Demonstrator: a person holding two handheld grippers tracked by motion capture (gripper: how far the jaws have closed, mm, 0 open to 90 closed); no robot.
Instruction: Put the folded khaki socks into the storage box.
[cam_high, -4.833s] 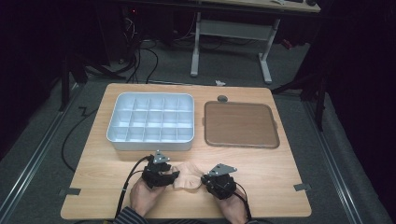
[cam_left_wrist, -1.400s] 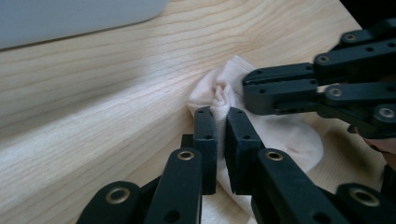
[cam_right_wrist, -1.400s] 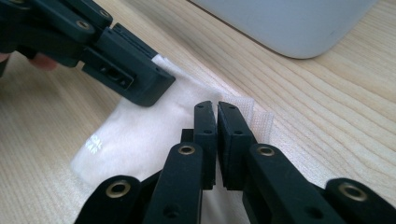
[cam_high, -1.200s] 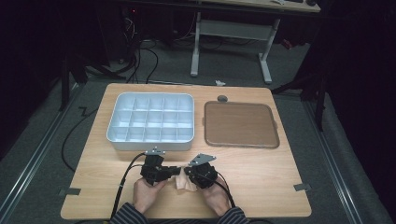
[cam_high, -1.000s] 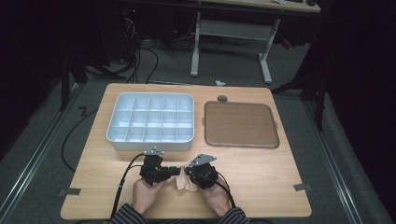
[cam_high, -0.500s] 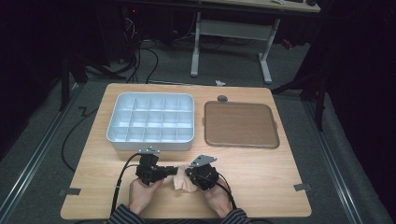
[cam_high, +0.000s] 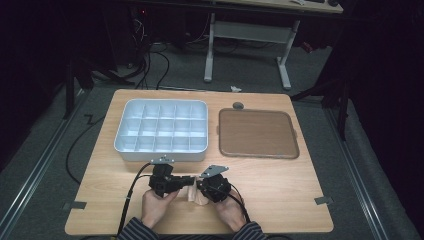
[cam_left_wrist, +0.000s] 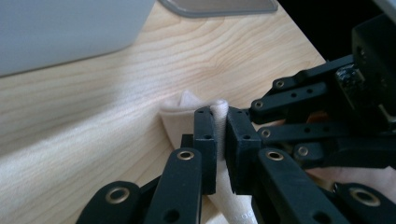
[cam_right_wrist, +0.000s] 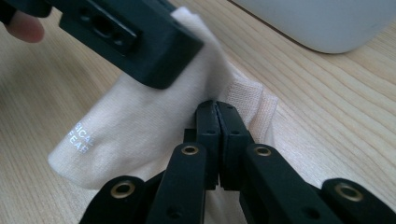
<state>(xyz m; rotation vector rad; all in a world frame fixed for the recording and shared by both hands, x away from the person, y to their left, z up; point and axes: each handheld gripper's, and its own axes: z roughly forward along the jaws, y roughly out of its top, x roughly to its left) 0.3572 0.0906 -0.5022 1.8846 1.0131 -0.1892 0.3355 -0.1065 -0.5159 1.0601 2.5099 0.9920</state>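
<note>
Both grippers, left gripper (cam_high: 186, 181) and right gripper (cam_high: 199, 186), have closed together, pinching the sock (cam_right_wrist: 154, 116).

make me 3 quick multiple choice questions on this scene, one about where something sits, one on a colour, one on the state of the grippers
1. Where does the brown tray lie relative to the white compartment box?
A. To its right
B. To its left
C. Stacked on top of it

2. What colour is the sock between the grippers?
A. Dark blue
B. Pale cream
C. Bright red

3. How do the left gripper and right gripper stand?
A. Both wide open above the table
B. One holds the tray
C. Both shut on the sock

Answers:
1. A, since the high view shows the tray beside the box on its right, both on the wooden table.
2. B, since the fabric looks pale cream in both gripper views.
3. C, since each gripper view shows its own jaws pinched on a fold of the fabric.
</note>
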